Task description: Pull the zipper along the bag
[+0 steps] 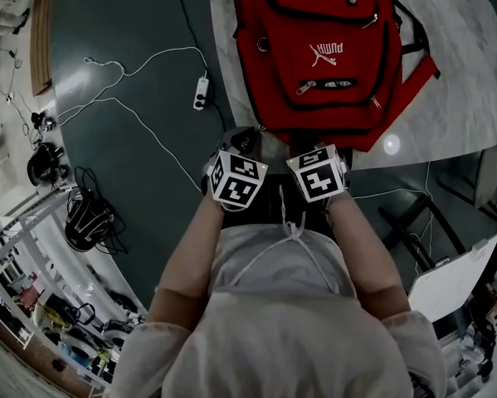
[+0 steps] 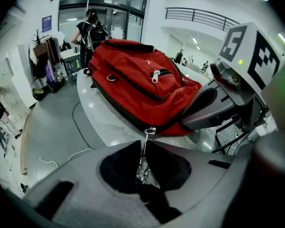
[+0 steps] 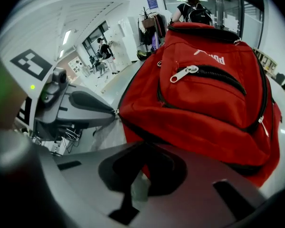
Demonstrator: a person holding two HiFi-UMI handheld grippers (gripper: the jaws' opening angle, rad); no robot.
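Left claw (image 2: 145, 148) is clamped on the small silver metal zipper pull (image 2: 142, 167) at the near edge of the red fabric backpack (image 2: 147, 87), which lies on the pale marbled worktop (image 2: 102, 118). Right claw (image 3: 143, 148) pinches the backpack's hem, seemingly bracing it. Gripping looks done; next comes a steady draw along the track.

open lab-like hall: glass doors (image 2: 118, 13), mezzanine railing (image 2: 201, 18), coiled floor cables (image 1: 89, 215), power strip (image 1: 201, 92)
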